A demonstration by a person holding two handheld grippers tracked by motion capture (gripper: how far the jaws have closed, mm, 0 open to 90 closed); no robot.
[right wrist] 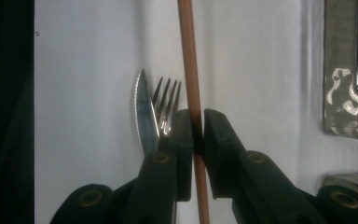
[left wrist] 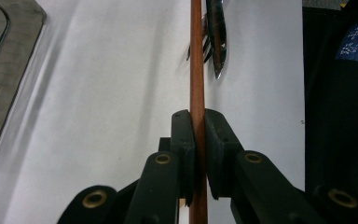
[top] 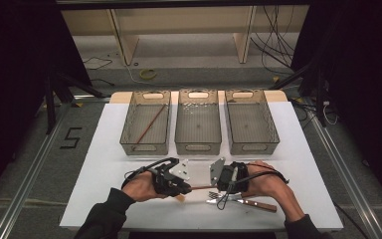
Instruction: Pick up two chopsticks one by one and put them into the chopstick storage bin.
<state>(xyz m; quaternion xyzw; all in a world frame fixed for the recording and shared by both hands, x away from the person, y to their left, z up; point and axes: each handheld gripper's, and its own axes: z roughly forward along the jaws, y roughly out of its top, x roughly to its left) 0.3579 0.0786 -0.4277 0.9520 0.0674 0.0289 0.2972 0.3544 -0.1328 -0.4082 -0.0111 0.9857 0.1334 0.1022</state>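
Dim room — grey floor (top: 40, 164), pale wooden shelving (top: 179, 30) behind, loose cables (top: 273, 35) trailing.

We are wearing dark long sleeves (top: 104, 215) that are ending at the wrists. In each hand we are carrying a black hand-held gripper: the left hand-held gripper (top: 186, 187) and the right hand-held gripper (top: 218, 186) are each showing a blocky black body topped by a pale grey three-cornered plate (top: 183, 168) dotted with small holes. Thin black cables (top: 138, 171) are looping from both bodies back over our hands. In the two gripper views, each pair of jaws is showing flat matte black pads on angular black arms, and round brass-coloured rivets (left wrist: 162, 159) are glinting at the joints.
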